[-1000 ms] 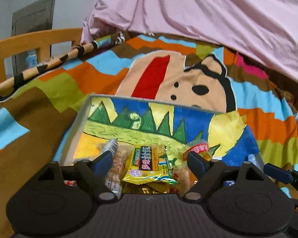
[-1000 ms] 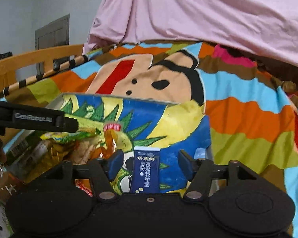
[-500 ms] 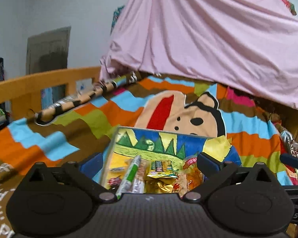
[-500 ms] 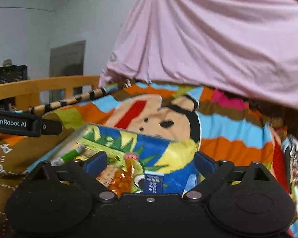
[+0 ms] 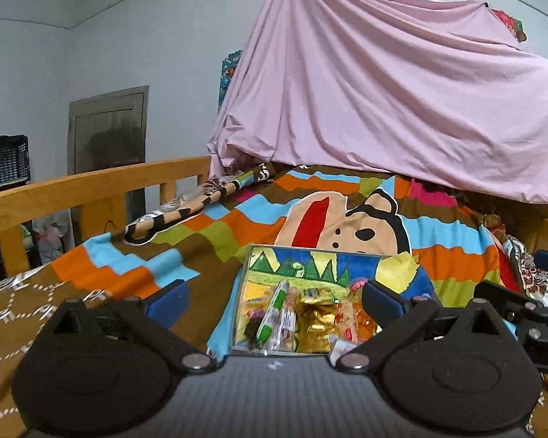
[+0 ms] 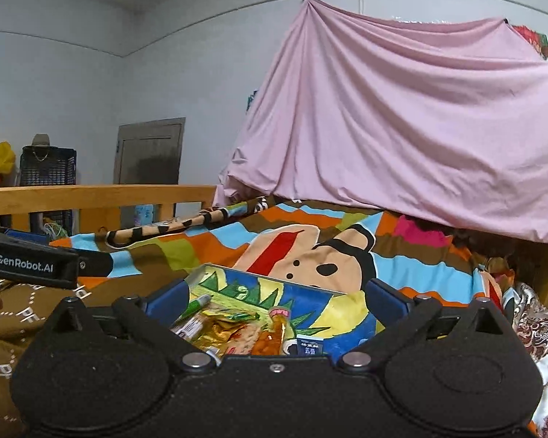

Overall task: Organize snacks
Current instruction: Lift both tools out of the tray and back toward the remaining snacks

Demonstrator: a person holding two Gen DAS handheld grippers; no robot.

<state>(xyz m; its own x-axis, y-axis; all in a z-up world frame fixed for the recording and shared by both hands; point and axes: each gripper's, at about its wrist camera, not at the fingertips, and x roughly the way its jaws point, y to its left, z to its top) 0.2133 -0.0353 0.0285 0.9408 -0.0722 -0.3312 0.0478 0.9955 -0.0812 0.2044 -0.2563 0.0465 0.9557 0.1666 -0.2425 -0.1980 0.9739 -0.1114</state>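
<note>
Left wrist view, gripper: the left gripper (image 5: 274, 301) has its jaws spread wide with nothing between them; a second ago they were narrower and low over the snack pile.
Left wrist view, change: the camera has pulled up and back, so the box (image 5: 310, 255) now looks small and the wall, door and pink sheet (image 5: 383, 102) fill the upper view.
Left wrist view, snacks: a green-and-white stick pack (image 5: 272, 312), a gold foil packet (image 5: 316, 319) and an orange packet (image 5: 358, 319) lie together inside the box, which rests on the striped blanket (image 5: 128, 273).
Right wrist view, gripper: the right gripper (image 6: 276, 301) also holds nothing, jaws parted wide; a second ago they framed the blue carton closely.
Right wrist view, snacks: the blue carton (image 6: 309, 346) stands in the box beside the orange packet (image 6: 272, 332), with the gold foil packet (image 6: 219, 328) and green stick pack (image 6: 199, 301) to its left.
Right wrist view, other arm: the left gripper's body (image 6: 29, 266) sits well off to the left, clear of the box.
Meaning for the task: both tools have withdrawn empty while every visible snack sits in the box, so the sorting looks finished or nearly so.
</note>
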